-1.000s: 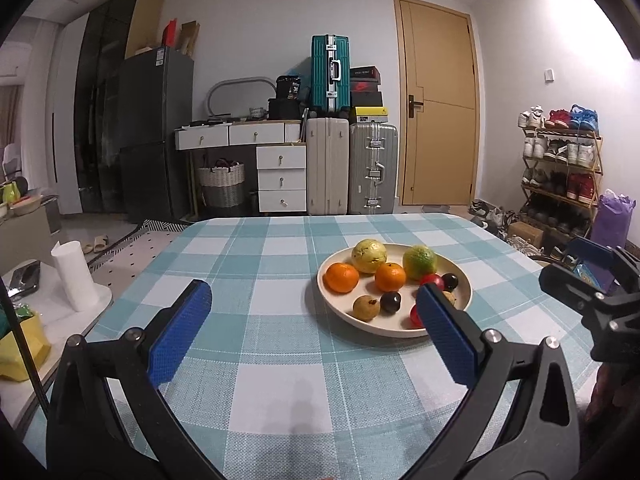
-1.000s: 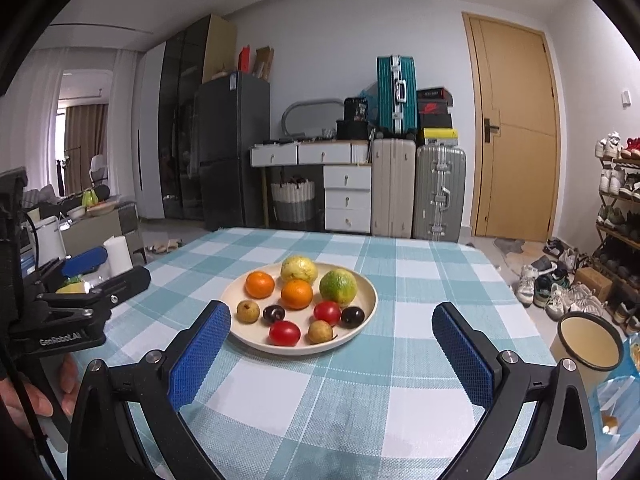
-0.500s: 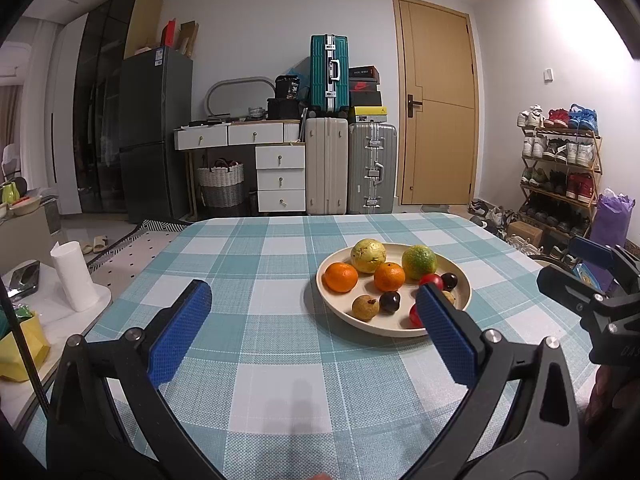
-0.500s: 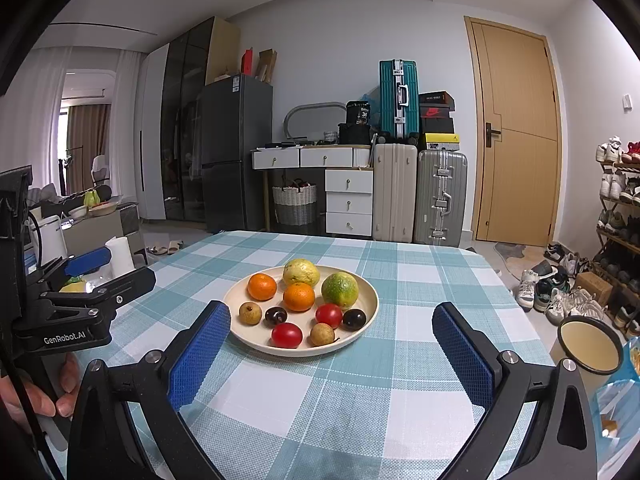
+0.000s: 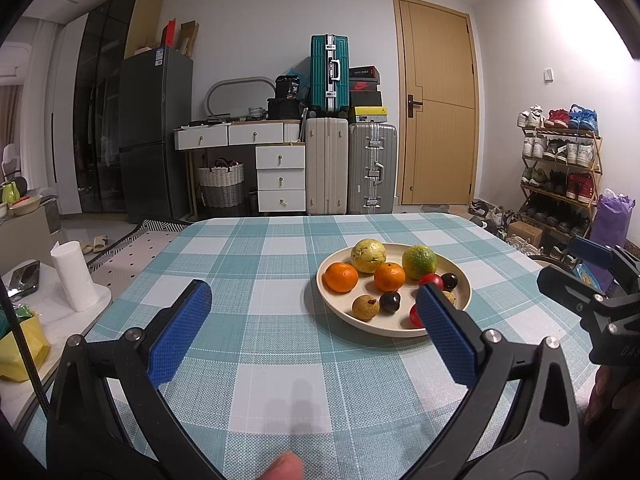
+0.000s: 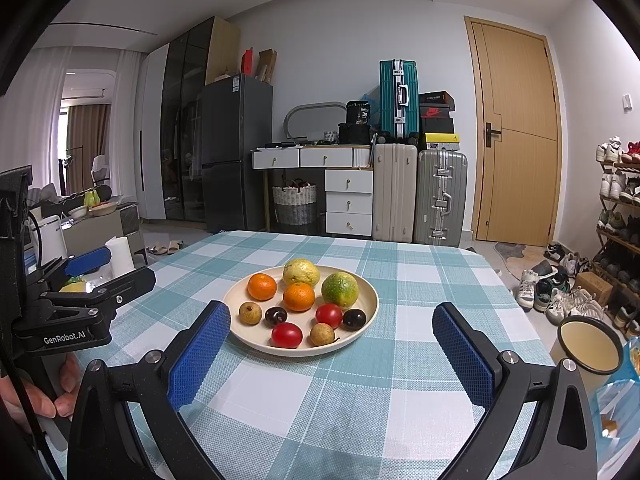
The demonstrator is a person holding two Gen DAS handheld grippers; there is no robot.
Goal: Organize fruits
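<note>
Nearest, the left hand-held gripper (image 5: 312, 328) hangs above the near edge of the table (image 5: 256, 392), its blue pads spread wide with nothing between them. The right hand-held gripper (image 6: 332, 348) is likewise wide open and empty, held low over the near edge with the plate straight ahead of it.

Beyond both, toward the middle of the checked table, sits a cream plate (image 6: 370, 300) with all the fruit on it. At its near side lie a red cherry tomato (image 6: 287, 335) and a small brown longan (image 6: 322, 334); behind them another longan (image 6: 250, 313), a dark cherry (image 6: 276, 315), a second tomato (image 6: 329, 315) and a dark plum-like fruit (image 6: 354, 319). At the far side are two oranges (image 6: 299, 296), a yellow guava (image 6: 301, 273) and a green-orange citrus (image 6: 339, 290). No fruit shows on the cloth itself.

This layout fits either fruit gathered on the plate or fruit waiting to be sorted off it; no second container is visible.

The risks come from crowding. The small fruits lie close together, so wide pads closing on one could nudge a neighbour over the shallow rim. Round, smooth tomatoes may squirt out of a pinch or split under pressure. The two hand-held grippers are also close enough to collide if both reach in together.
</note>
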